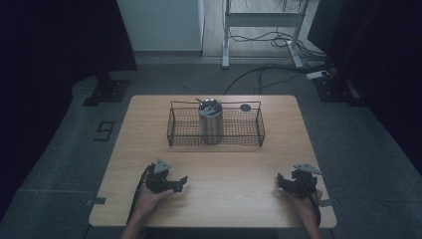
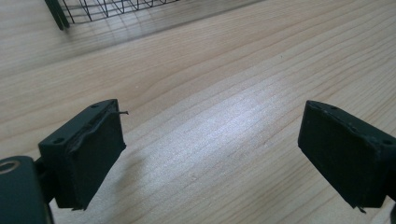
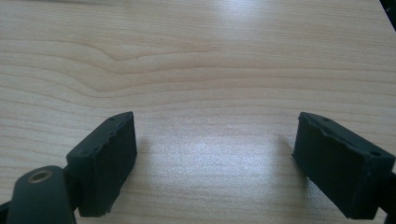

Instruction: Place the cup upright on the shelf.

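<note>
A black wire basket (image 1: 239, 133) stands at the far middle of the wooden table (image 1: 234, 199). Inside it a steel cup (image 1: 211, 128) stands upright with some grey items in its mouth, too small to make out. My left gripper (image 1: 180, 182) rests low over the table's near left, pointing right, in a person's hand. In the left gripper view its jaws (image 2: 212, 111) stand apart over bare wood, with the basket's corner (image 2: 70, 11) beyond. My right gripper (image 1: 281, 180) is at the near right, pointing left. Its jaws (image 3: 215, 120) are also apart, nothing between them.
A small dark round object (image 1: 245, 107) lies on the table just behind the basket. A desk frame (image 1: 226, 40) and cables (image 1: 268, 40) are on the floor beyond the table. A wide stretch of wood separates the two grippers.
</note>
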{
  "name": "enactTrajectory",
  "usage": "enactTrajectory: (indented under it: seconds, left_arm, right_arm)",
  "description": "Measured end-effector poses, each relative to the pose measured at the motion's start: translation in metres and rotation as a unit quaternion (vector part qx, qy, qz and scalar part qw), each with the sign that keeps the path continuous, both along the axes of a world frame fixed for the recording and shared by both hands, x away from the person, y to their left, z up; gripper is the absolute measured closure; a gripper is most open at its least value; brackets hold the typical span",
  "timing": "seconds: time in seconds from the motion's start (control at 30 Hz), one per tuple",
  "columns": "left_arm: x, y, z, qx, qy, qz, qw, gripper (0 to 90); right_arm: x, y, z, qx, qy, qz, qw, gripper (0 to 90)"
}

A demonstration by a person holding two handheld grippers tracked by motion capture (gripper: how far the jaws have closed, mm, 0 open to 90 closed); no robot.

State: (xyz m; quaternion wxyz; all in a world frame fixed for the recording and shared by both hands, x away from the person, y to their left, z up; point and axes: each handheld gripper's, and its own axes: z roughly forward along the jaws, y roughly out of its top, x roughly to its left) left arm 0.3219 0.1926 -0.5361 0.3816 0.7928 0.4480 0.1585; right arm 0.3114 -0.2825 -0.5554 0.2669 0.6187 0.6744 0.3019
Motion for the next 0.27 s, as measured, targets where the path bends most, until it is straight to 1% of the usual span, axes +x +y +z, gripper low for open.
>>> enactTrajectory:
  seconds: [0.07,0.17,0.27]
  left_arm:
    - [0.0005,-0.0002,-0.0001,0.005,0.000,-0.001,1.0000,7.6]
    - [0.0017,0.0004,-0.0010,-0.001,-0.001,0.005,1.0000,7.6]
    - [0.0020,0.0015,-0.0033,0.001,0.000,0.011,0.9999,8.0]
  right_arm:
    - [0.0000,0.0000,0.0000,0.000,0.000,0.000,1.0000,13.0]
    - [0.0000,0.0000,0.0000,0.000,0.000,0.000,1.0000,12.9]
    - [0.0000,0.0000,0.0000,0.000,0.000,0.000,1.0000,12.9]
